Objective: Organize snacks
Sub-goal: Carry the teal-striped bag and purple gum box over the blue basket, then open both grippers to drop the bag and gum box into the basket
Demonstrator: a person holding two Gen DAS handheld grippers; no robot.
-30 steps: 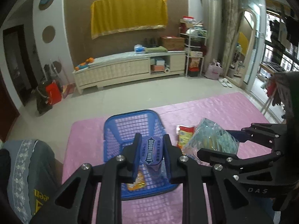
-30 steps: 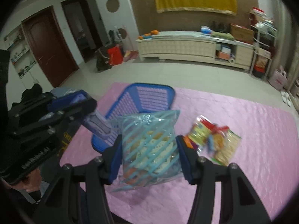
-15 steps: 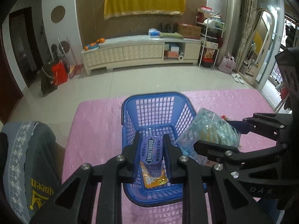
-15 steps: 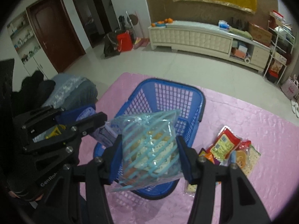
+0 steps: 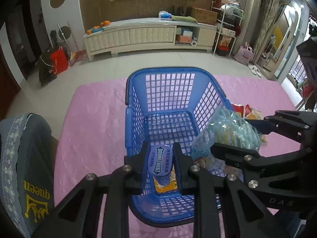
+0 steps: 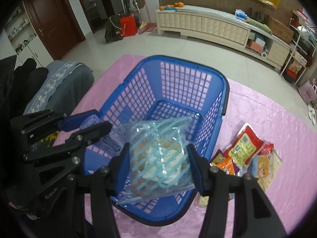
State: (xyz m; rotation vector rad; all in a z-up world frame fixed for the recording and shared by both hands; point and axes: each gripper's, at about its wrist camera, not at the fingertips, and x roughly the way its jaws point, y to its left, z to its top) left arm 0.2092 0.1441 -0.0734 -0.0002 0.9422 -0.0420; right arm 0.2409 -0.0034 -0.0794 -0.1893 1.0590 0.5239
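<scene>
A blue mesh basket (image 5: 168, 83) (image 6: 194, 69) stands on the pink tablecloth (image 5: 95, 119). My left gripper (image 5: 160, 162) is shut on a blue Doublemint gum pack (image 5: 159, 161), held over the near end of the basket. An orange packet (image 5: 165, 185) lies on the basket floor below it. My right gripper (image 6: 158, 158) is shut on a clear bag with light-blue stripes (image 6: 158, 154) (image 5: 229, 136), hanging over the basket's near right part. In the right wrist view the left gripper (image 6: 87, 128) shows at the left with the gum pack.
A pile of loose snack packets (image 6: 247, 156) lies on the cloth right of the basket. A grey garment with yellow print (image 5: 25, 168) hangs over a chair at the left. Beyond the table are tiled floor and a long white cabinet (image 5: 148, 35).
Both grippers have sunk and moved in over the basket with their loads. The basket now looks larger and nearer in both views. Both grips are unchanged.
</scene>
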